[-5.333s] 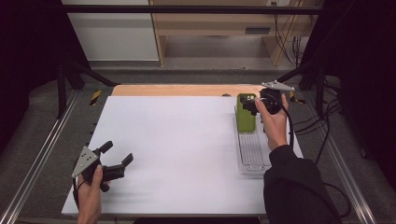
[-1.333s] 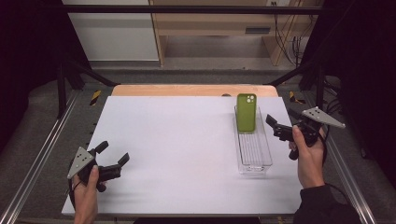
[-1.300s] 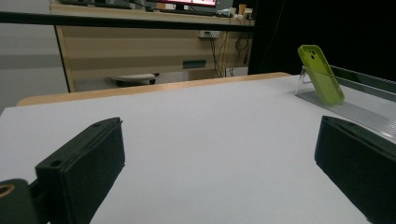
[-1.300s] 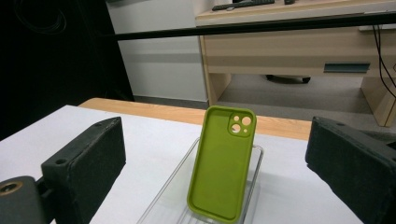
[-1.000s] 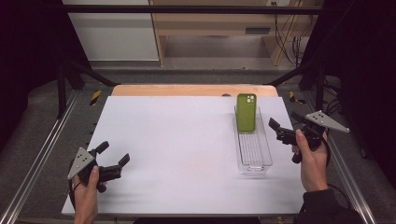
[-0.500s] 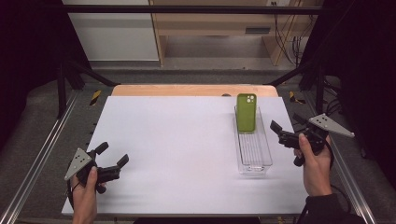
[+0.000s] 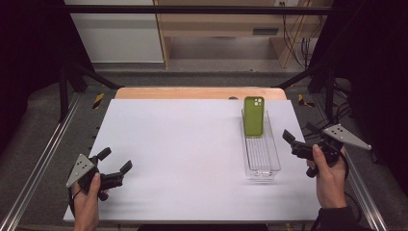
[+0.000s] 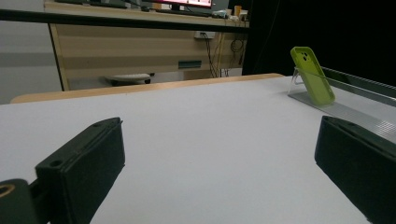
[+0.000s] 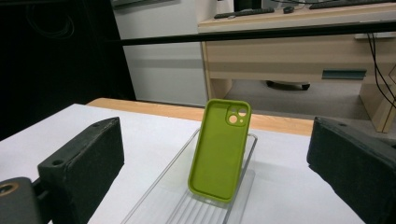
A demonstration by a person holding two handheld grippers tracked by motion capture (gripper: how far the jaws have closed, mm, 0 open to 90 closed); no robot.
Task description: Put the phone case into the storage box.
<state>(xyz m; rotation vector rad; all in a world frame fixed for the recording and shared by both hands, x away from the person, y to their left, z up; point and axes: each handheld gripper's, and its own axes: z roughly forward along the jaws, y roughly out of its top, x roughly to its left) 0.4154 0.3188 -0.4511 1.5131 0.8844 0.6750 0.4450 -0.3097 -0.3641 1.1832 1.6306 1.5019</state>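
White table point(image 7: 192, 159) fills the frame's middle; right of centre lies a clear tray point(image 7: 262, 159), a green phone case point(image 7: 253, 116) propped at its upper end (nothing else inside). Both the right gripper point(image 7: 299, 139) and the left gripper point(image 7: 115, 162) gape, holding nothing. A nudge to the tray could topple the leaning case.

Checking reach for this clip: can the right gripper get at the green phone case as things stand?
Probably yes: the right gripper is open beside the clear tray, and nothing stands between it and the green phone case leaning at the tray's far end.
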